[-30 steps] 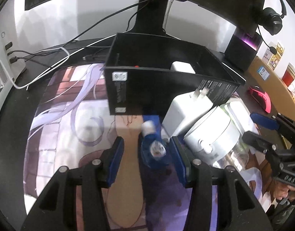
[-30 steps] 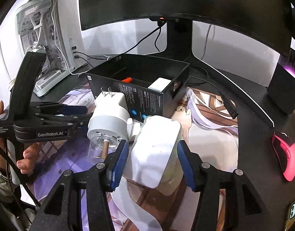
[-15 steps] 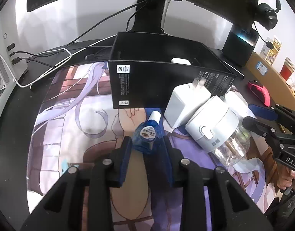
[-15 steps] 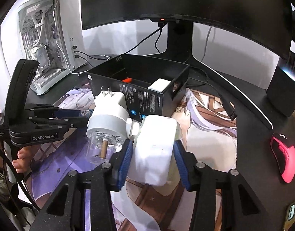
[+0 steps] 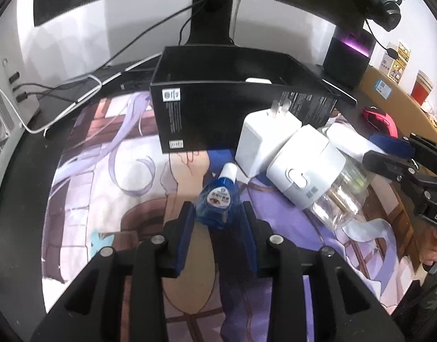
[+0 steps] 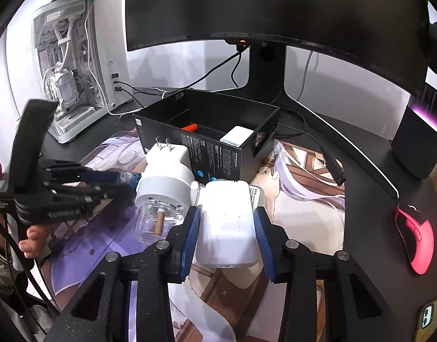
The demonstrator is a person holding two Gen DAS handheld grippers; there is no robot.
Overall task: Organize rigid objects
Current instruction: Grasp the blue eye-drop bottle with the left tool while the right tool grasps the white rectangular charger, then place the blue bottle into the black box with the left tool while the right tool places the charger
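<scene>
Left wrist view: one small blue bottle [image 5: 218, 202] was seen on the desk mat [image 5: 104, 193], sat between the left gripper [image 5: 218, 213] pads, jaws easing apart yet touching it. Right wrist view: one white box [image 6: 228, 222] was clamped tight by the right gripper [image 6: 227, 228], near one black box [image 6: 207, 136].

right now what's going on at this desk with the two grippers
A person is tidying small items into the open black cardboard box on the printed desk mat. The right gripper is shut on a white rectangular plastic block. The left gripper has a small blue bottle with a white cap between its pads, and its jaws are opening slightly. A white plug-in device with a clear bottle lies on the mat between them. A white adapter and something orange already sit inside the box.
</scene>
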